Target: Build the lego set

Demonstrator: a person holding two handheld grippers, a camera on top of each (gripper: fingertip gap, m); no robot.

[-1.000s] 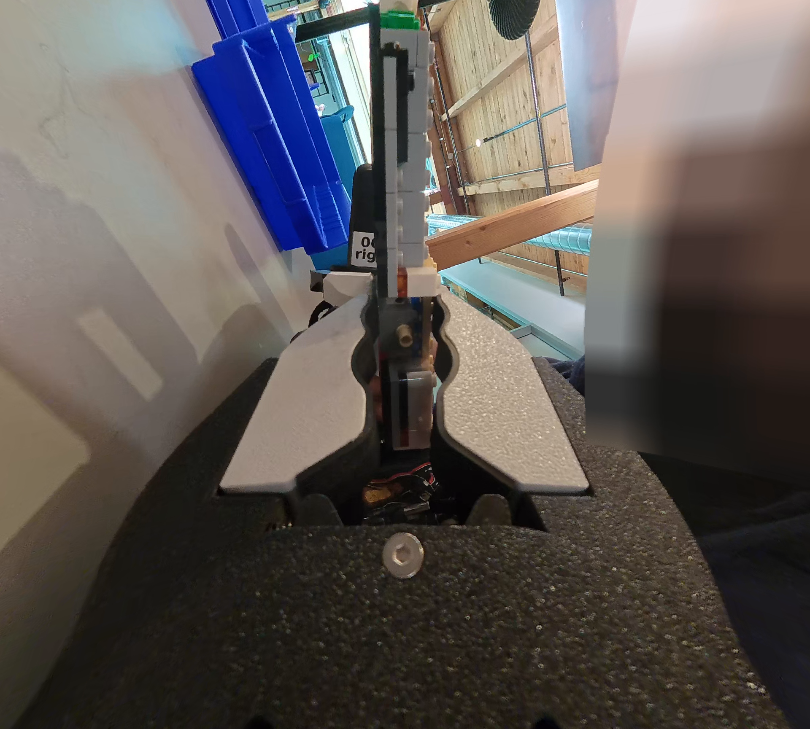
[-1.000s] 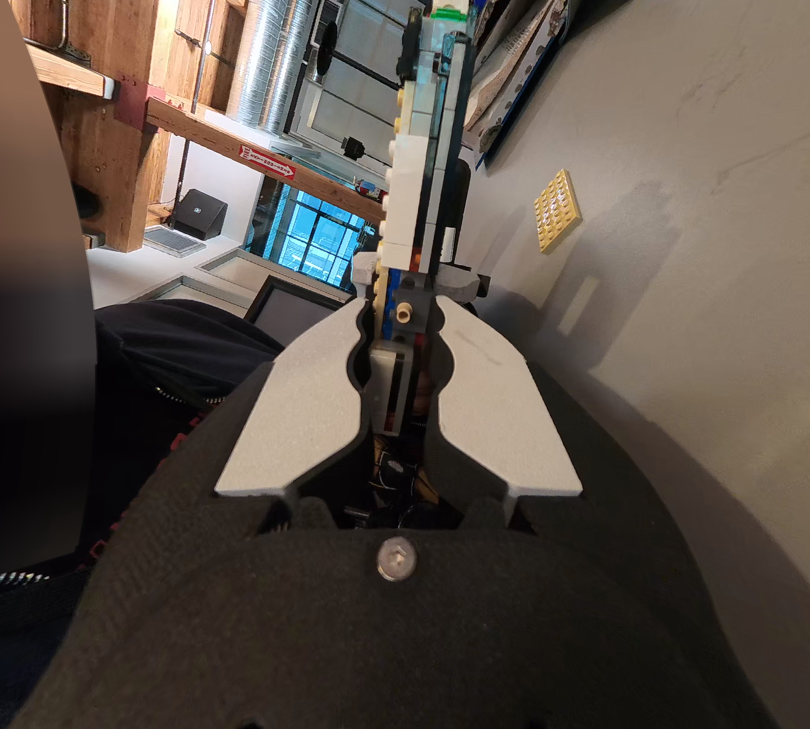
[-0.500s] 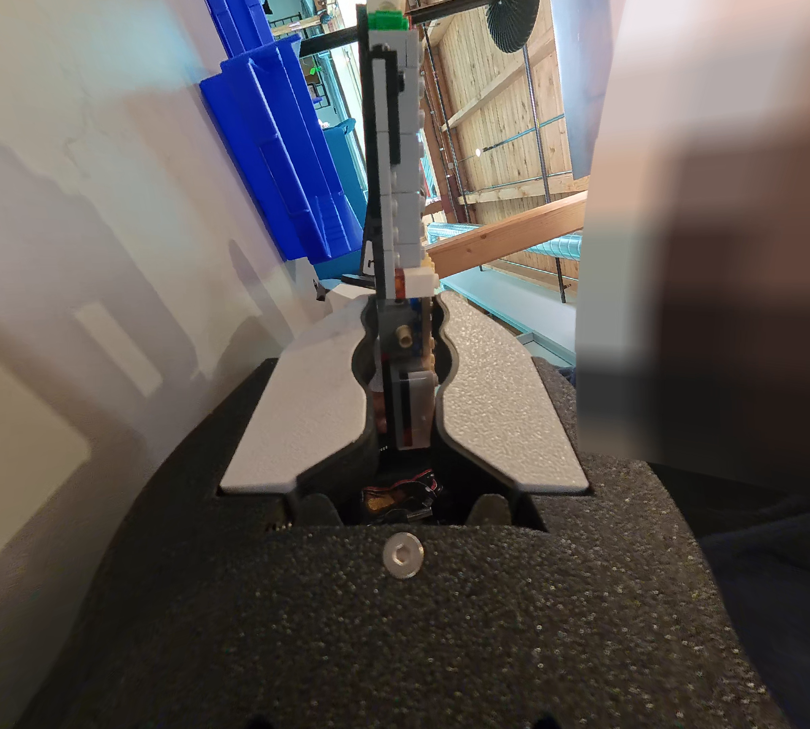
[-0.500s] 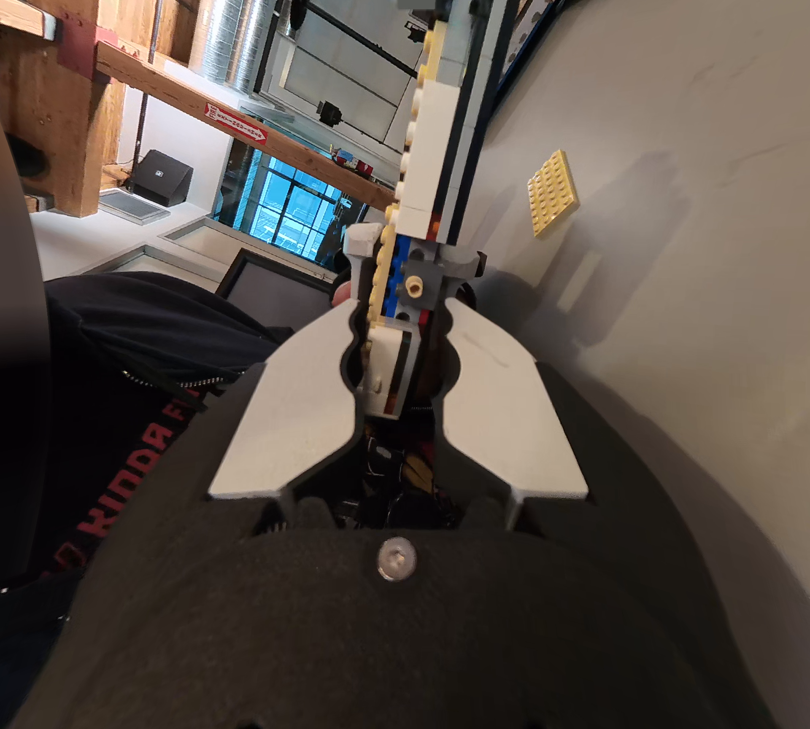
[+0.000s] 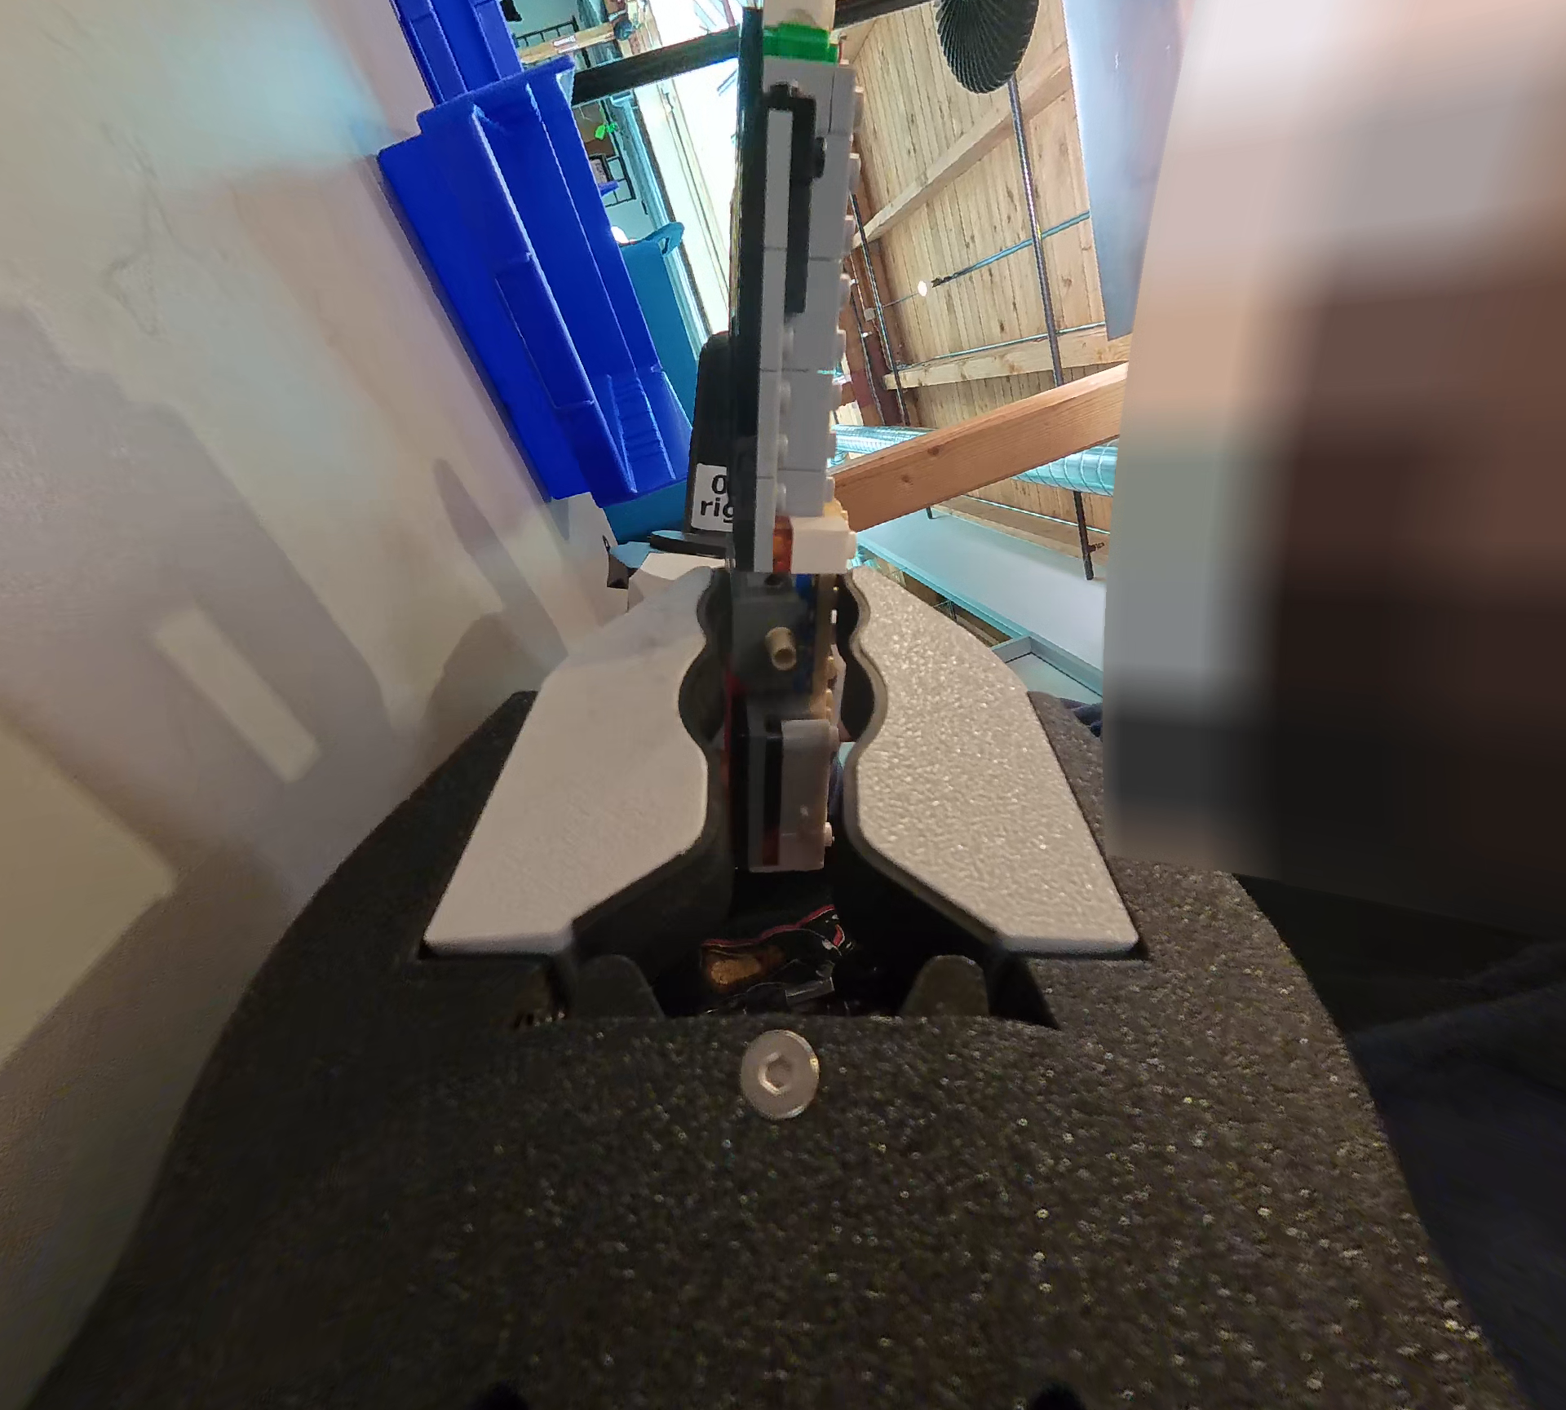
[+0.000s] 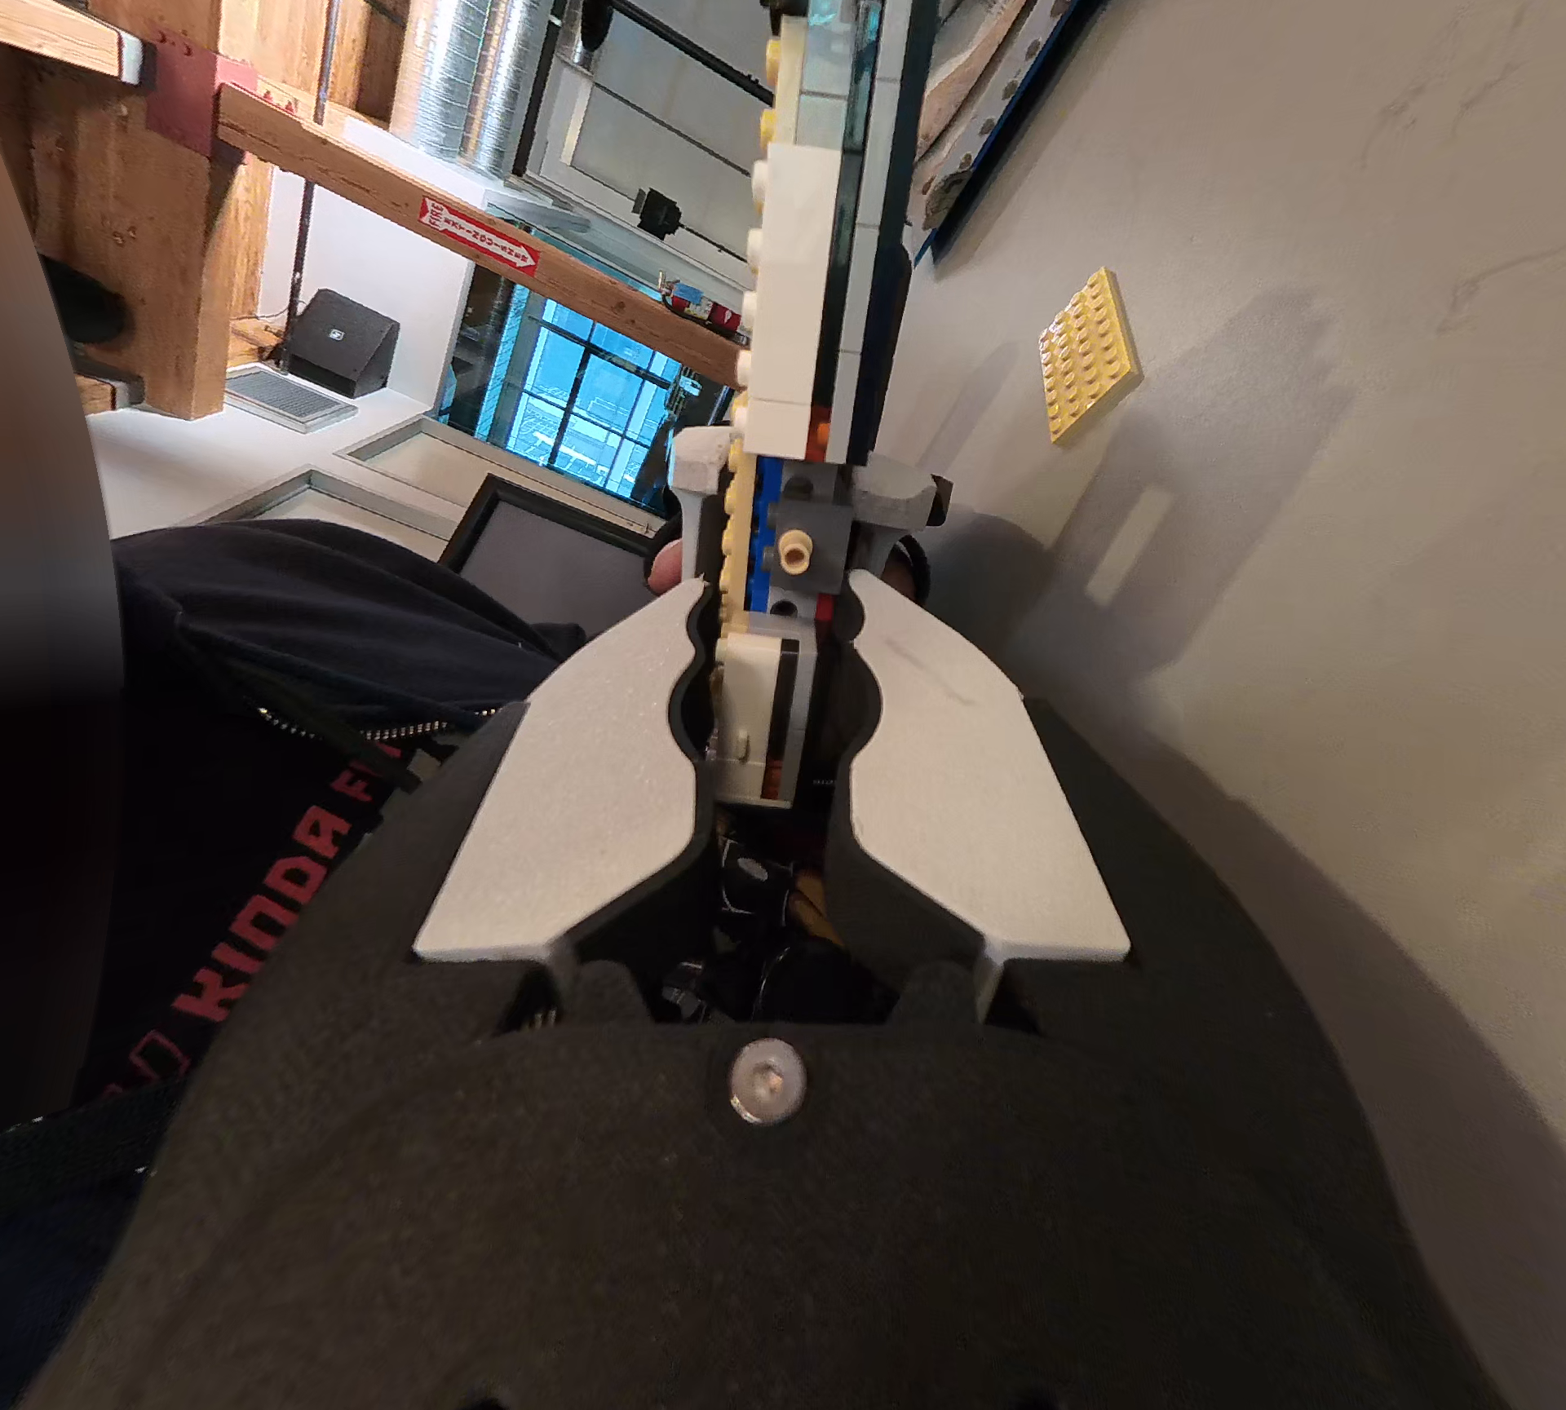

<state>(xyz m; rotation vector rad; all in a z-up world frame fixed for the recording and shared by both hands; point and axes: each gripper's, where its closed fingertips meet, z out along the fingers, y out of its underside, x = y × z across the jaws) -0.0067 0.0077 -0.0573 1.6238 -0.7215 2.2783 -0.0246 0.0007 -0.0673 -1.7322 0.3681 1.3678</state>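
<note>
Grey-and-white toy-brick assembly (image 5: 792, 319) is jutting lengthwise beyond both grippers (left (image 5: 784, 611), right (image 6: 775, 607)), each pinching its near end.

Both views are bright with cool daylight, and the pale grey matte tabletop (image 5: 169, 268) carries soft-edged shadows without glare. Wide-angle distortion bends lines near the edges, and the tabletop's left margin looks smeared in the left wrist view. The tall blue-lit paned window (image 6: 576, 386) glows, while the near black foam housing (image 6: 763, 1200) sits dim.
</note>
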